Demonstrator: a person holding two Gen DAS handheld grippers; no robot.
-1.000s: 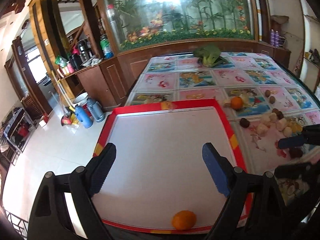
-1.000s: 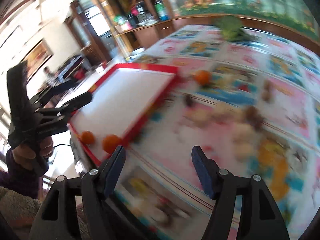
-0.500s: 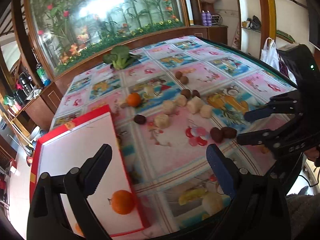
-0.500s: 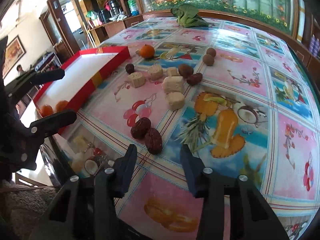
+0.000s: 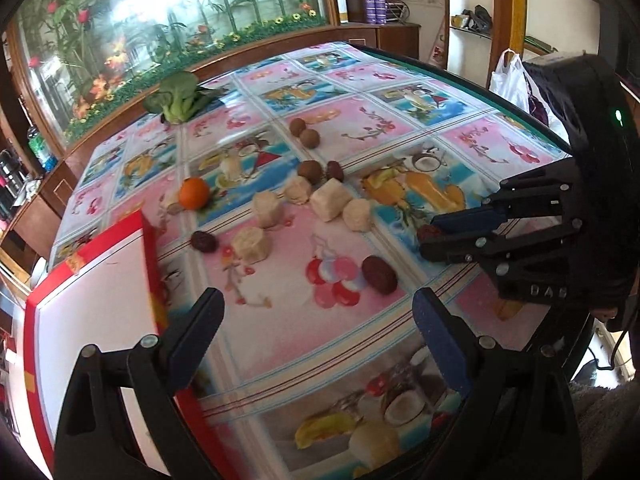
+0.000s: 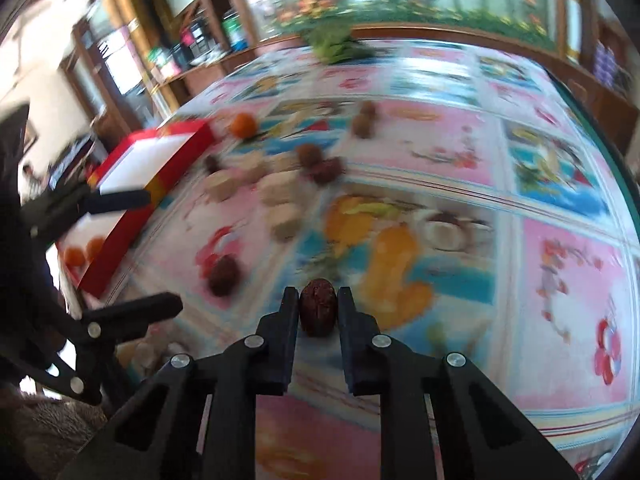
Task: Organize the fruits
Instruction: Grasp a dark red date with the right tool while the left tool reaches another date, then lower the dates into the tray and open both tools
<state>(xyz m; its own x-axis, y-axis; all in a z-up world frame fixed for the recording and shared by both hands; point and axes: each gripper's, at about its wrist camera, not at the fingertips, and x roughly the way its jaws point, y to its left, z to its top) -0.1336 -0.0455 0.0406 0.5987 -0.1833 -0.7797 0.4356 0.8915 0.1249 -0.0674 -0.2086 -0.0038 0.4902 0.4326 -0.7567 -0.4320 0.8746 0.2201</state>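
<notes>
My right gripper [image 6: 318, 296] is closing its jaws, and both pads touch a dark red date [image 6: 318, 312] low over the tablecloth. The left wrist view shows that gripper [image 5: 434, 236] at the right, with the date [image 5: 426, 233] at its tips. My left gripper [image 5: 316, 312] is open above the cloth with nothing between its fingers. A second date [image 5: 379, 274] lies just ahead of it. The red tray [image 5: 150, 248] with a white floor sits at the left. In the blurred right wrist view two oranges [image 6: 82, 254] lie in the tray [image 6: 132, 216].
On the patterned tablecloth lie a loose orange [image 5: 194, 193], several pale cut chunks [image 5: 328, 201], another date [image 5: 204, 241], brown round fruits [image 5: 304, 132] and a leafy green vegetable [image 5: 180, 98] at the back. A white bag [image 5: 510, 80] hangs beyond the right edge.
My left gripper swung right, from over the tray to over the cloth. My right gripper came down and closed from wide open onto one of the two dates that lay together.
</notes>
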